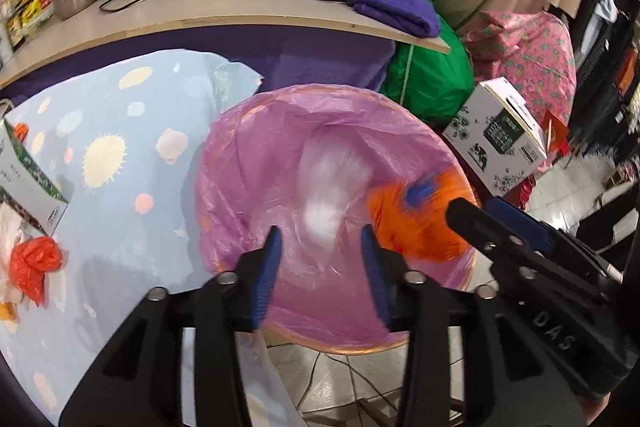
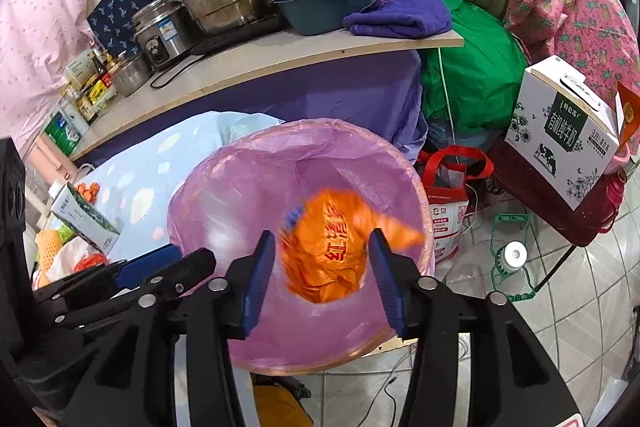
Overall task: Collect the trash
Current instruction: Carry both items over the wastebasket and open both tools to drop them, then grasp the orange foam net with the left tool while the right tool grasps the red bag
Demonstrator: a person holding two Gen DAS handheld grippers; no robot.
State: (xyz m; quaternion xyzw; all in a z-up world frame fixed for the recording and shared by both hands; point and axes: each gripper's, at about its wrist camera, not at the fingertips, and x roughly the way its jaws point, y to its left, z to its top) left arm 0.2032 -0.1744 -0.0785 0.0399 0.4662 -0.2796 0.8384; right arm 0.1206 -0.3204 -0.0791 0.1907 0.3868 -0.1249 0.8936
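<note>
Trash wrapper (image 2: 332,247) dropped btwn your right gripper (image 2: 322,275) fingers, both grippers spread; risk: snagged bin liner (image 2: 240,187) edge.

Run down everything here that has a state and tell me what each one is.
Left claw: open, empty, above the bin.
Right claw: open, above the bin.
Orange bag: blurred, between the open fingers.
Bin: lined with a pink bag.
White wad: blurred, inside the bin.
</note>
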